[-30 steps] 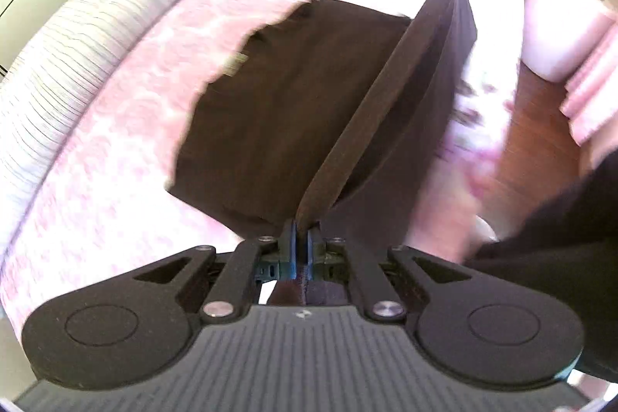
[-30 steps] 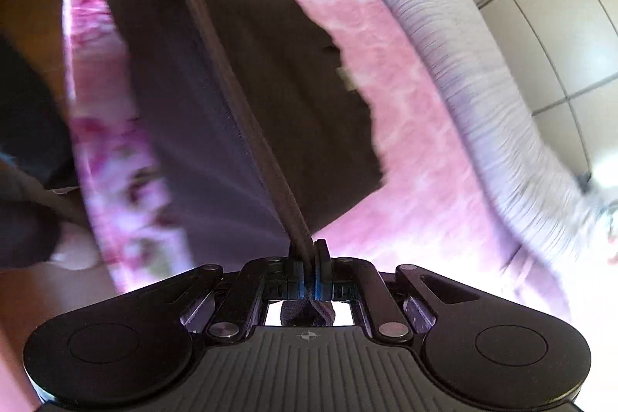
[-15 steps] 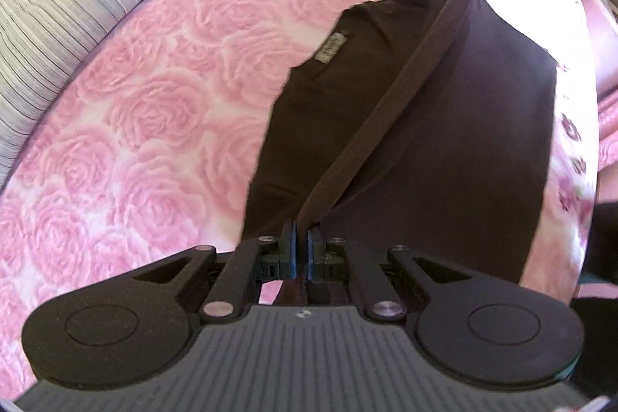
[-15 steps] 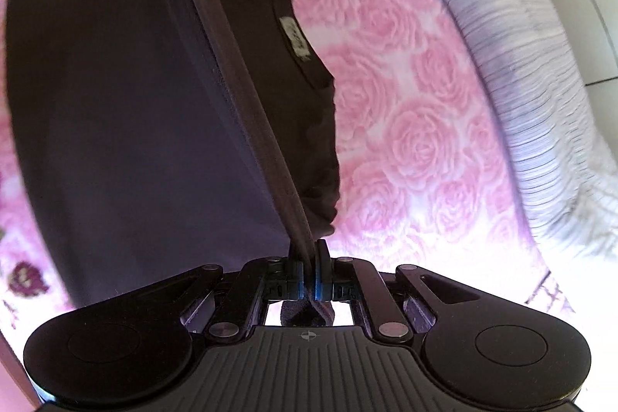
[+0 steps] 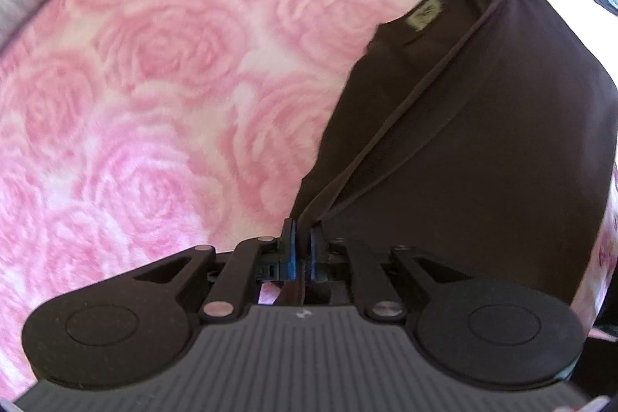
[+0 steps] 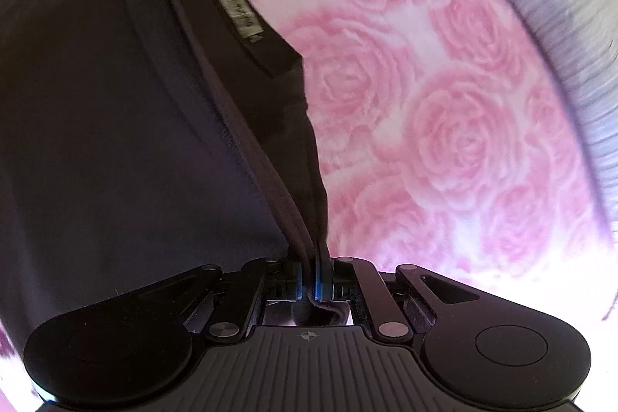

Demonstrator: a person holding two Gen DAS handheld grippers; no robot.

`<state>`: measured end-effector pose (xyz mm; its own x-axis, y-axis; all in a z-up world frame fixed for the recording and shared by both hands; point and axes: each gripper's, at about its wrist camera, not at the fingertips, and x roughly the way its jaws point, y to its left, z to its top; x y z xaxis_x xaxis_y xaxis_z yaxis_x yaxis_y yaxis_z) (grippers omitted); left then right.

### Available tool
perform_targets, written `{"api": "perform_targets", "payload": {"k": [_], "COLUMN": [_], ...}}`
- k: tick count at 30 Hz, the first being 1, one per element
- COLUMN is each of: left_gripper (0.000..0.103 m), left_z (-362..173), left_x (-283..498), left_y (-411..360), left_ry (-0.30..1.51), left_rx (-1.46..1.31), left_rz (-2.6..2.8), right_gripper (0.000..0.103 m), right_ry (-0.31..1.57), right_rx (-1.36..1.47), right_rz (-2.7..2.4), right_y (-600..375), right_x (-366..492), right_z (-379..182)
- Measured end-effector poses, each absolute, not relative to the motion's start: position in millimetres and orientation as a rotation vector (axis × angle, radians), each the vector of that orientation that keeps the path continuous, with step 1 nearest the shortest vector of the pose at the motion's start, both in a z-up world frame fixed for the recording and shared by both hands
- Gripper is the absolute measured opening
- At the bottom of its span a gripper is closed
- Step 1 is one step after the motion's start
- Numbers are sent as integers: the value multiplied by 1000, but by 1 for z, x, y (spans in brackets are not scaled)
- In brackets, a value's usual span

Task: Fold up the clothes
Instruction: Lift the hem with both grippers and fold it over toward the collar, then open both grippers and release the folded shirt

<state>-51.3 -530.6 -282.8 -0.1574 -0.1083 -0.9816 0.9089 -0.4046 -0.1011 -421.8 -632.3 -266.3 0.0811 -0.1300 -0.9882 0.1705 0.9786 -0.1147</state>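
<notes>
Two tools (image 5: 302, 236) (image 6: 309, 267) pinch the dark shirt's (image 5: 483, 149) taut hem.

strong daylight in both views. left wrist: pink rose blanket (image 5: 162, 72) washes out to white toward 1 o'clock; rose pattern soft with motion blur. right wrist: overexposed glare at 4 o'clock, striped cushion (image 6: 556, 10) smeared at 2 o'clock. dark garment (image 6: 116, 126) reads nearly flat black, little texture. fisheye bends all edges.
</notes>
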Motion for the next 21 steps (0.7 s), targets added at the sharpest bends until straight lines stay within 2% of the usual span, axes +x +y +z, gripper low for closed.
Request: {"api": "perform_targets", "payload": {"k": [2,3,5,6,7,11,13,18,21], "left_gripper": [12,18,20,19,17,17,22,30,31], "left_z": [-288,-289,-283,-278,-274,-258,-254,-266,-282], "left_x": [-45,-41,-23,-11,1,32,38,21,14], "left_y": [-533,-534,-535,-535,-533,-514,-502,-482,-477], "left_ry": [1006,1014,1024,1034,1050,1124,1158,1234,1266], "left_rx": [1281,1250,1134,1066,999,797,727,703,719], "left_rz": [-1632,-1603,-1500,-1431,-1366,-1282,-1285,-1332,-1327], "right_gripper": [4,7,34,53,56,57,57,57,57], "right_ry": [1448,1430,1384,1360,1327,1185,1149,1041,984], "right_rx": [108,128,146,149,178,388,458,647,733], "right_rz": [-240,-270,-362,-430,-501,-668,-695,-706,-715], "right_y": [-643,-648,-655,-659,-663,-670,-663,-650,-648], "right_x": [-424,-427,-434,-438,-444,-473,-483,-499,-503], "right_z": [-271,-270,-266,-263,-258,-240,-237,-241,-249]}}
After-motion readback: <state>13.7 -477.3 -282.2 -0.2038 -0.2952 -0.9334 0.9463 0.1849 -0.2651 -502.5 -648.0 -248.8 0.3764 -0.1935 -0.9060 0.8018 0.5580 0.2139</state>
